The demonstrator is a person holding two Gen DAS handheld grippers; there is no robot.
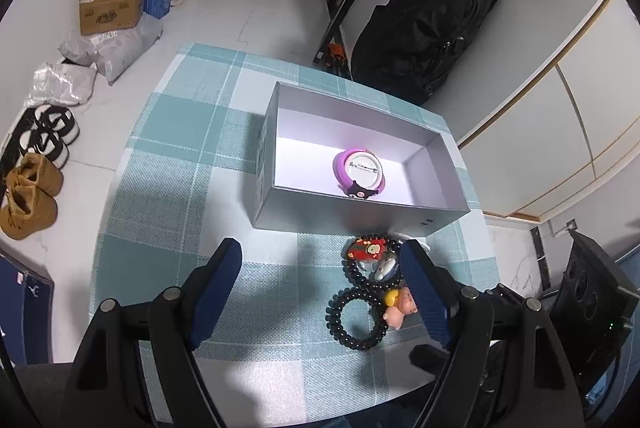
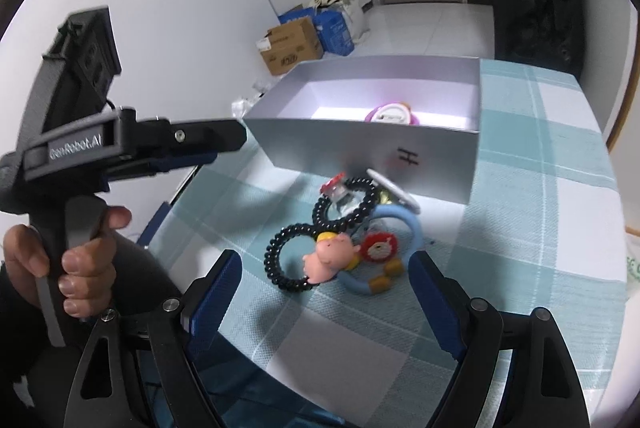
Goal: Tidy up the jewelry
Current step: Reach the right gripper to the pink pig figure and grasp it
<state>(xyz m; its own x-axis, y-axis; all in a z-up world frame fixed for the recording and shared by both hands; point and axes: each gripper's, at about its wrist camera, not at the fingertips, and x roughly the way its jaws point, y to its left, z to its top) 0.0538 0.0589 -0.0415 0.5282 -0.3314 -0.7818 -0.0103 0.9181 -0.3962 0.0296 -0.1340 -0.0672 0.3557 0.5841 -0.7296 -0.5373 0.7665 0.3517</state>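
A grey open box (image 1: 280, 156) (image 2: 360, 144) stands on the checked tablecloth. A purple bracelet with a dark cartoon charm (image 1: 359, 174) (image 2: 392, 115) lies inside it. In front of the box lies a pile: a black spiral hair tie with a pink pig charm (image 1: 360, 316) (image 2: 304, 260), a second black tie with a red charm (image 1: 366, 248) (image 2: 340, 204), and a blue bracelet with a lion charm (image 2: 396, 240). My left gripper (image 1: 320, 292) is open and empty, just left of the pile. My right gripper (image 2: 324, 296) is open and empty, close before the pile.
The teal checked tablecloth (image 1: 180, 188) covers the table. Shoes (image 1: 28, 196), parcels and cardboard boxes (image 1: 112, 4) sit on the floor to the left. A black backpack (image 1: 424, 24) stands behind the table. The left gripper's body and the hand holding it (image 2: 80, 188) fill the right wrist view's left side.
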